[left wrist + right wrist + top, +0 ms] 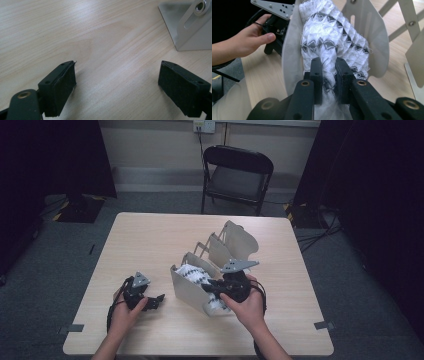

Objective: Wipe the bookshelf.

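Rack [187, 287]: on the table [150, 240], near its middle, toward the right edge.
Cloth [192, 274]: in the rack's front slot.
Right gripper [216, 290]: at the cloth, near the front edge.
Left gripper [152, 301]: left of the rack.
Chair [237, 177]: behind the back edge.

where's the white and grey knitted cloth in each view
High view: the knitted cloth lies in the nearest slot of the folding rack, just left of the right gripper.
Left gripper view: I can't find the cloth here; a corner of the rack stands at upper right.
Right gripper view: the cloth runs up the centre, pinched between the black jaws.
Shared landmark: the pale rack panels.
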### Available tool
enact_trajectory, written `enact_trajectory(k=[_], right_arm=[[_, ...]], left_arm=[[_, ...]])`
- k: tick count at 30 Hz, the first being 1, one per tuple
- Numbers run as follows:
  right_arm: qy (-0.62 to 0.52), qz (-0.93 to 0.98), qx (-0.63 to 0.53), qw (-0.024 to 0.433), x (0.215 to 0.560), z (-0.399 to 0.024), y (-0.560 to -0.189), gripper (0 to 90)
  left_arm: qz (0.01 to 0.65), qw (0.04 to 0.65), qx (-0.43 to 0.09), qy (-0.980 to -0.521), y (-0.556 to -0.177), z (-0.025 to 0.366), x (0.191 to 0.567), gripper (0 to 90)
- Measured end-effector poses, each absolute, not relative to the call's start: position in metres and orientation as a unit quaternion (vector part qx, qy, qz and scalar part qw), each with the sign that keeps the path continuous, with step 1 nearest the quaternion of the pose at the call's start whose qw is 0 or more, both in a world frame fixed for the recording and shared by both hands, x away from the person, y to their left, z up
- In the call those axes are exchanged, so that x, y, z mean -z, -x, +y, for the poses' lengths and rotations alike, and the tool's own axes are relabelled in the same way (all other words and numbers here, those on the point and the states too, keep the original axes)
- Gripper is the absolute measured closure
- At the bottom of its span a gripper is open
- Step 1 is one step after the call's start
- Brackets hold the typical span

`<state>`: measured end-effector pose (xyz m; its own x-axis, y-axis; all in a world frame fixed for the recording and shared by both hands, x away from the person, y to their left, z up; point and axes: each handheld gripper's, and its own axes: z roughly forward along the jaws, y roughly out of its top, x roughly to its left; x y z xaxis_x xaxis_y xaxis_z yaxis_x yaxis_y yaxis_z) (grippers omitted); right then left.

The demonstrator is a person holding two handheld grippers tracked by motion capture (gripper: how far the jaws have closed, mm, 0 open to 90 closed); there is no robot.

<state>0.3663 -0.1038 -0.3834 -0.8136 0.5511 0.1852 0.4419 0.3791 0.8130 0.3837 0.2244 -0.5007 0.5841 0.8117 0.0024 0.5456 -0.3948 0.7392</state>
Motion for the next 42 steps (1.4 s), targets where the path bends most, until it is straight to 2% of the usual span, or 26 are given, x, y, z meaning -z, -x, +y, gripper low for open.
enact_trajectory(k=[13, 19, 32, 42], right_arm=[[-0.28, 0.821, -0.494, 0.055, 0.356, -0.105, -0.368, 78.1], [-0.276, 0.824, -0.492, 0.048, 0.36, -0.101, -0.366, 77.9], [-0.291, 0.836, -0.464, 0.027, 0.406, -0.103, -0.367, 77.4], [-0.315, 0.845, -0.431, 0.012, 0.455, -0.104, -0.364, 76.9]], left_arm=[[0.417, 0.359, -0.185, -0.815, -0.384, 0.224, 0.501, 14.2], [0.418, 0.36, -0.184, -0.814, -0.384, 0.224, 0.501, 14.2], [0.417, 0.359, -0.185, -0.814, -0.384, 0.224, 0.501, 14.2], [0.417, 0.359, -0.185, -0.814, -0.384, 0.224, 0.501, 14.2]])
